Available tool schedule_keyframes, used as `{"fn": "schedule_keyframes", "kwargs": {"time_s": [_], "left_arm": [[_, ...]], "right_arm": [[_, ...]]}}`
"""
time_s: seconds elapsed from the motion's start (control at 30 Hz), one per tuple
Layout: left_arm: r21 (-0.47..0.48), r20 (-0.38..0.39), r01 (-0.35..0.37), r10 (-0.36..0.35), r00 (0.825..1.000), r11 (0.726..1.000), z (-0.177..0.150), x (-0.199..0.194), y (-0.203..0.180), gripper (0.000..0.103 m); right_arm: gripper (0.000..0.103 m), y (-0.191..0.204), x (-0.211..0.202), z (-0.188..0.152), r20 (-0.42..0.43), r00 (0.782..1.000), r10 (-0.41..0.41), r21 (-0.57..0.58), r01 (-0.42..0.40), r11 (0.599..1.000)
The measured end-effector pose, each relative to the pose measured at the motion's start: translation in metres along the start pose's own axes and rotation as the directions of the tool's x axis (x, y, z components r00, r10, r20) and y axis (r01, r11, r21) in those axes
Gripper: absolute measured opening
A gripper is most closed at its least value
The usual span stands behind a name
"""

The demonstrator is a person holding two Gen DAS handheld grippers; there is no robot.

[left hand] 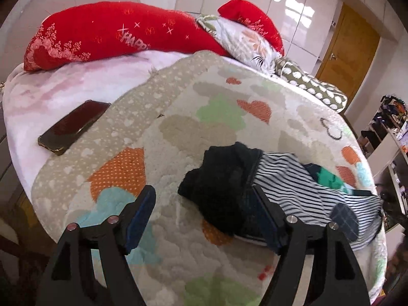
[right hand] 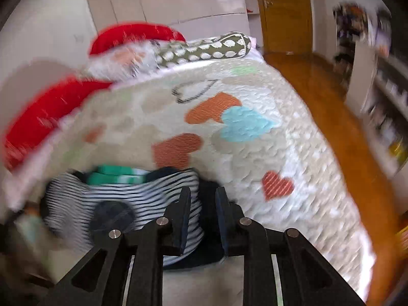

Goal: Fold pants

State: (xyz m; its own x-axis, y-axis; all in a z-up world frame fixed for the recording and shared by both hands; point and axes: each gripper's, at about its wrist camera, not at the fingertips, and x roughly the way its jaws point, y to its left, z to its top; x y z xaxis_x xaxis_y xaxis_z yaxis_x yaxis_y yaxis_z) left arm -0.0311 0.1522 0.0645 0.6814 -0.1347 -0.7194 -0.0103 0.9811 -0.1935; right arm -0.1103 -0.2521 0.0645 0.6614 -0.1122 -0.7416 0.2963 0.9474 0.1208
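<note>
The striped pants (left hand: 293, 186) lie crumpled on the heart-patterned blanket (left hand: 178, 117), with a black part (left hand: 224, 178) bunched at their left end and green and dark patches. My left gripper (left hand: 204, 204) is open, its jaws wide apart just above the blanket, the right finger (left hand: 267, 216) against the black and striped cloth. In the blurred right wrist view the pants (right hand: 122, 193) lie in a heap, and my right gripper (right hand: 202, 204) has its jaws close together around a fold of the dark and striped fabric.
A dark phone (left hand: 74, 127) lies on the pink sheet at the left. Red pillows (left hand: 114, 35) and a floral quilt (left hand: 244, 40) sit at the bed head. A spotted green bolster (left hand: 311, 84) lies at the right edge. Wooden floor (right hand: 331, 117) and shelves (right hand: 382, 97) lie beyond.
</note>
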Motion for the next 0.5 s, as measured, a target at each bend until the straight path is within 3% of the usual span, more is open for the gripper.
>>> {"fn": "schedule_keyframes", "kwargs": {"time_s": [0.07, 0.1, 0.13, 0.17, 0.33, 0.5], "left_arm": [[0.004, 0.01, 0.007, -0.007, 1.0, 1.0, 0.001, -0.009, -0.002, 0.075], [0.004, 0.012, 0.009, -0.009, 1.0, 1.0, 0.002, -0.011, -0.002, 0.075], [0.0, 0.015, 0.013, -0.013, 1.0, 1.0, 0.002, -0.014, -0.002, 0.075], [-0.002, 0.015, 0.016, -0.016, 1.0, 1.0, 0.003, -0.014, -0.002, 0.075], [0.002, -0.009, 0.027, -0.027, 1.0, 1.0, 0.002, -0.008, -0.008, 0.075], [0.044, -0.038, 0.042, -0.041, 0.998, 0.998, -0.004, -0.003, -0.028, 0.075]], "right_arm": [[0.044, 0.004, 0.025, 0.003, -0.075, 0.997, -0.003, -0.025, 0.001, 1.0], [0.037, -0.001, 0.033, 0.0, -0.12, 0.992, 0.022, -0.02, -0.025, 0.999], [0.02, -0.004, 0.037, -0.002, -0.154, 0.986, 0.068, 0.01, -0.067, 0.998], [0.013, -0.007, 0.035, -0.002, -0.151, 0.983, 0.102, 0.027, -0.099, 0.995], [0.013, -0.024, -0.016, -0.007, -0.009, 0.97, 0.243, 0.131, -0.24, 0.962], [0.013, -0.042, -0.004, -0.016, -0.023, 0.987, 0.16, 0.18, -0.154, 0.972]]}}
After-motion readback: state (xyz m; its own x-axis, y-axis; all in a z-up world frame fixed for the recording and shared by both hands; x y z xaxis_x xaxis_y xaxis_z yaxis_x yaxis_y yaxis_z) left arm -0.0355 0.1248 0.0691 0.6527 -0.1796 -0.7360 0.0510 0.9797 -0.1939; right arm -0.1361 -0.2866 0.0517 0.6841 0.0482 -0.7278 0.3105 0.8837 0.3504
